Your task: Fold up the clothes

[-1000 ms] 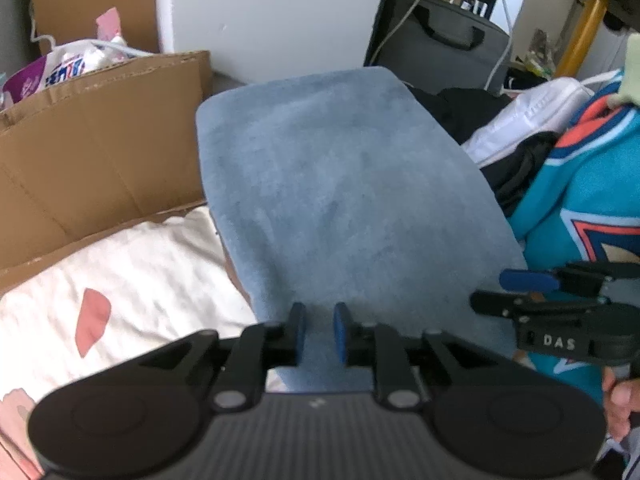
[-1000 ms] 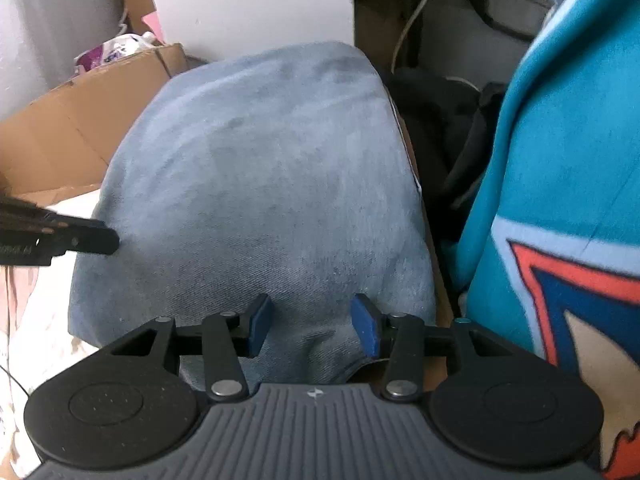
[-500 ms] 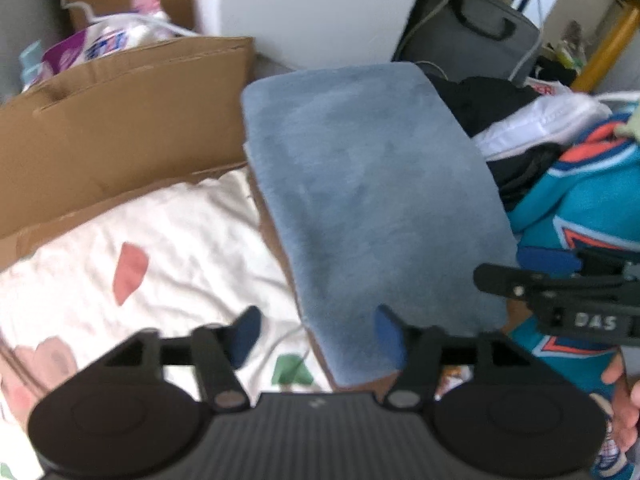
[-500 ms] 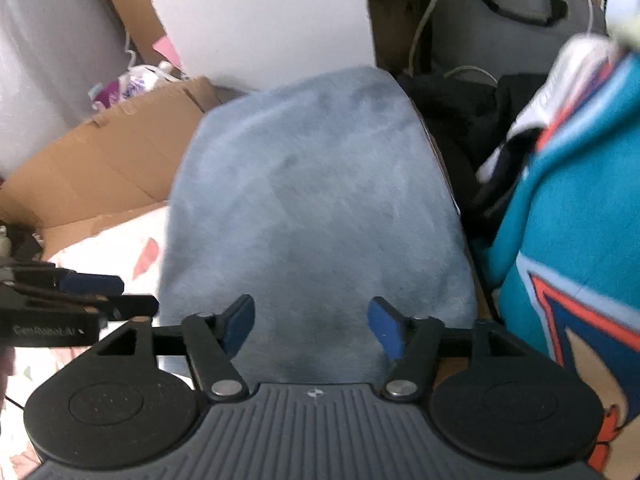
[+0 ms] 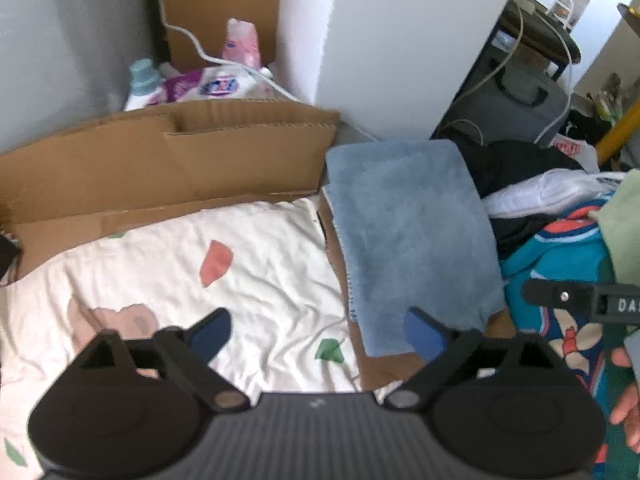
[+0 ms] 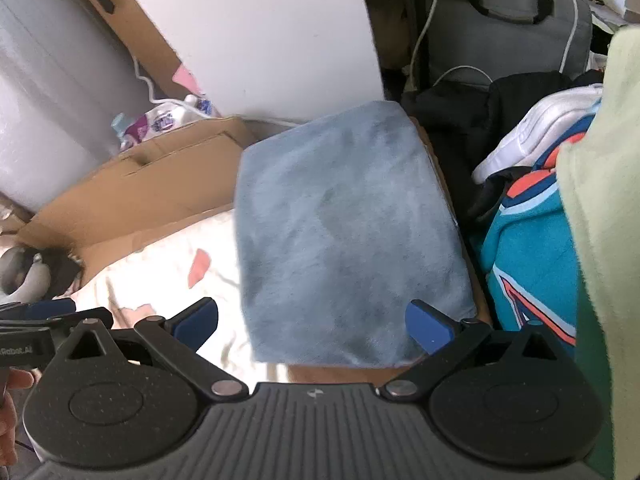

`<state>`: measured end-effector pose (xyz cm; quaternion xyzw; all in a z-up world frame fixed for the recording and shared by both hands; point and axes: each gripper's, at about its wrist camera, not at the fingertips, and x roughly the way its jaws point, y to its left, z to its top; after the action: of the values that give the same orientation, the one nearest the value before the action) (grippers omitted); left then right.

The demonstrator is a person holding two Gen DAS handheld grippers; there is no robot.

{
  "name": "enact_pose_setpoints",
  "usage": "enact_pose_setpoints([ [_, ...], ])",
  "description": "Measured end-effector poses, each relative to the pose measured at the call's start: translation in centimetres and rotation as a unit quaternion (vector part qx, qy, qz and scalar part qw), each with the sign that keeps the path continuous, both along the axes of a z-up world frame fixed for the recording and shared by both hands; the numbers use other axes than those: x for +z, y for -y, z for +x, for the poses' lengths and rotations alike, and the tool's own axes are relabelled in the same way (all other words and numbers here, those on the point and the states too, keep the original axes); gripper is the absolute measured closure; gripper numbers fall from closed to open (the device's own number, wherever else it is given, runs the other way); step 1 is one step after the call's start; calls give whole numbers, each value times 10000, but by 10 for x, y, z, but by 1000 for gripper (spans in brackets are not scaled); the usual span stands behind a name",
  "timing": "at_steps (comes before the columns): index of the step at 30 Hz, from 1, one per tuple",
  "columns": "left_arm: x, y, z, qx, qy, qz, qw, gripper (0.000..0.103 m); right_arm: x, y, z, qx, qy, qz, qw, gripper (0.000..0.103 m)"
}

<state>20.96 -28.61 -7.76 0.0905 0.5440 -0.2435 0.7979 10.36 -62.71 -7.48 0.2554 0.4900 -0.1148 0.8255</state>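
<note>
Both grippers now spread wide and empty: left gripper (image 5: 318,330), pinched nearly shut on the near edge of the blue garment (image 5: 412,236) a second ago, has let go and drawn back; right gripper (image 6: 312,320) likewise. Garment lies folded flat on cardboard (image 5: 160,168), beside a floral sheet (image 5: 180,280). Judged: this fold set down; teal jersey (image 6: 528,256) heaped alongside.

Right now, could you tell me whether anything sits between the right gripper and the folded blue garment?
Nothing visible does. The right gripper is open just short of the blue garment, whose near edge lies uncovered between its fingers.
</note>
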Motion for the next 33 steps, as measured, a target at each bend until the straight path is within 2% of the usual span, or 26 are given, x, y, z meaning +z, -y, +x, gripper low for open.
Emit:
enact_pose_setpoints([
  [5,32,-23,-4,292,-166,-73,9994,1,40,-20,-3,199,3,92,9998,0],
  [11,72,-46,-10,555,-106,-248,9981,0,92,-41,-2,281,64,196,9994,0],
  [14,91,-55,-14,586,-100,-324,9977,0,124,-55,-2,234,194,62,9995,0],
  [19,117,-69,-22,548,-140,-442,9974,0,165,-79,3,306,94,-185,9993,0],
  [26,145,-94,-42,571,75,-476,9972,0,199,-108,-14,310,287,-168,9990,0],
  [33,167,-118,-71,613,364,-549,9959,0,203,-134,-48,307,483,-107,9983,0],
])
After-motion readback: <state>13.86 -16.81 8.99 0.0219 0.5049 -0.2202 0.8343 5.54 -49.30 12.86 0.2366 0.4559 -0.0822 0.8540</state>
